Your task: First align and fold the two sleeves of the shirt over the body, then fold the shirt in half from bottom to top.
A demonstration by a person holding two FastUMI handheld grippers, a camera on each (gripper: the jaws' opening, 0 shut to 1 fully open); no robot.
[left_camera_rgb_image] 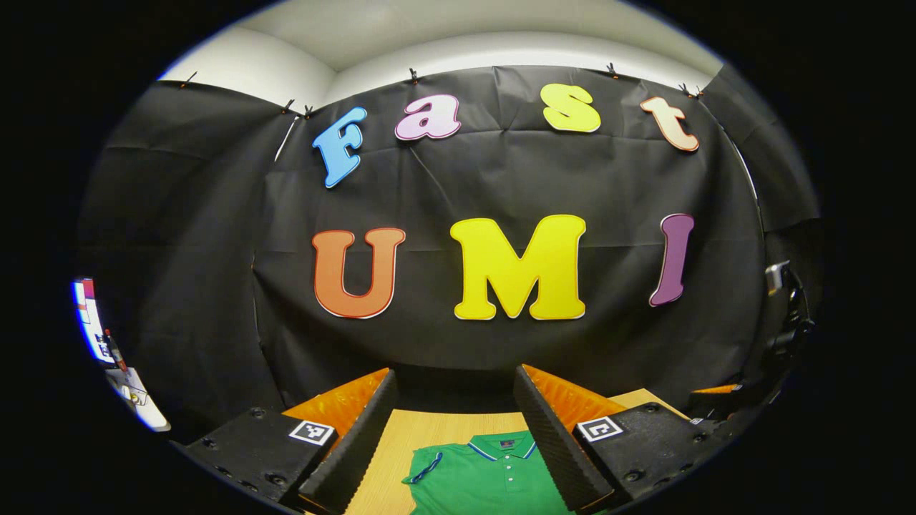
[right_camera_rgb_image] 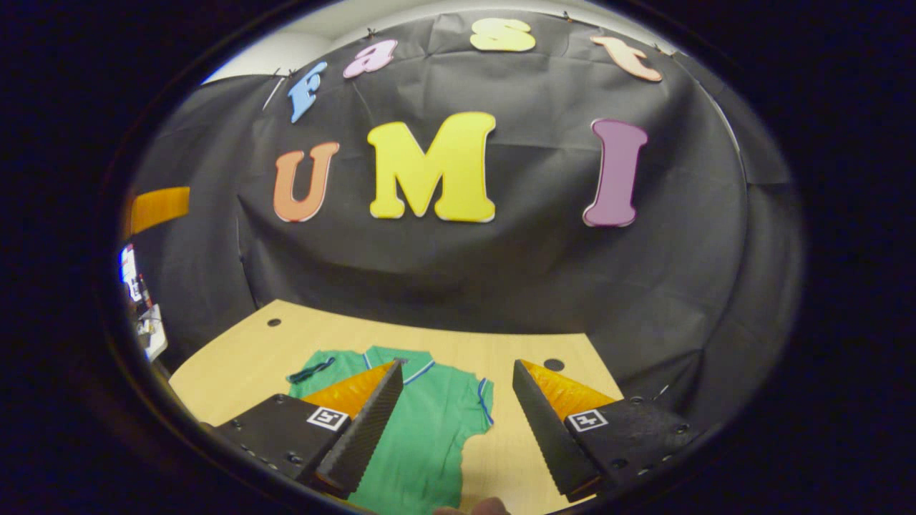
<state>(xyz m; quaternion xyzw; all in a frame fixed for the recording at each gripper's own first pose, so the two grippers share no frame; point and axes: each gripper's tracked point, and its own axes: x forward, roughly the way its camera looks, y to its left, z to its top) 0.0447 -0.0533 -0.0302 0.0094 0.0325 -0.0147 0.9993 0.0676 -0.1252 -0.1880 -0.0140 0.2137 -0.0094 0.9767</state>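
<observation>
Left gripper (left_camera_rgb_image: 454, 436) raised, aimed level and forward — ribbed fingers (left_camera_rgb_image: 354, 440) spread wide apart, gripping nothing. Right gripper (right_camera_rgb_image: 452, 422) tilted slightly downward — ribbed fingers (right_camera_rgb_image: 544, 429) likewise parted wide, nothing between them. Fingertip-like sliver at the right gripper view's bottom edge, too small to tell.

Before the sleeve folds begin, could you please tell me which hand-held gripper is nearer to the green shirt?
Hard to call. Both hover open above the green shirt: the left hand-held gripper over its collar, the right hand-held gripper above one sleeve edge; neither touches it.
</observation>
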